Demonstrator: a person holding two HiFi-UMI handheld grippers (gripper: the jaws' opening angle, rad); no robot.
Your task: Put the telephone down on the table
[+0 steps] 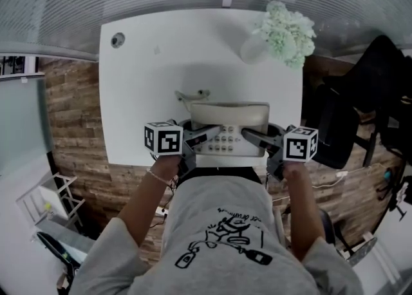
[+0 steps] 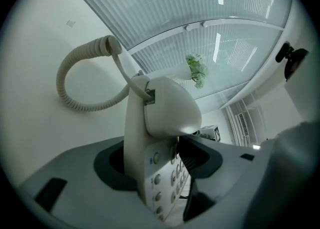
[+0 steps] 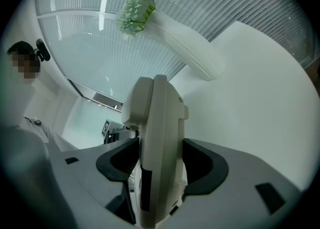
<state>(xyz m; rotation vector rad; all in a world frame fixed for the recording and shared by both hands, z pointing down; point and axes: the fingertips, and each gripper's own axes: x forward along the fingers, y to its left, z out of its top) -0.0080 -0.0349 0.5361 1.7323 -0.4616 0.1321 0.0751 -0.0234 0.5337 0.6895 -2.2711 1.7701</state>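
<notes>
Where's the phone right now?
Head view, centre: the beige push-button telephone is clamped between left tool and right tool, at the white table's near edge.

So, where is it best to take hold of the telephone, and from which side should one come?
By its two short side edges, one gripper on each, coming from the left and the right. The telephone is a wide, thin slab, so each edge fits between the fingers, as the left gripper and right gripper hold it. Keep clear of the cord at its back left.

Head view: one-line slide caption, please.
The left gripper and right gripper hold a cream telephone by its sides at the near edge of the white table; a vase of flowers stands far right.
</notes>
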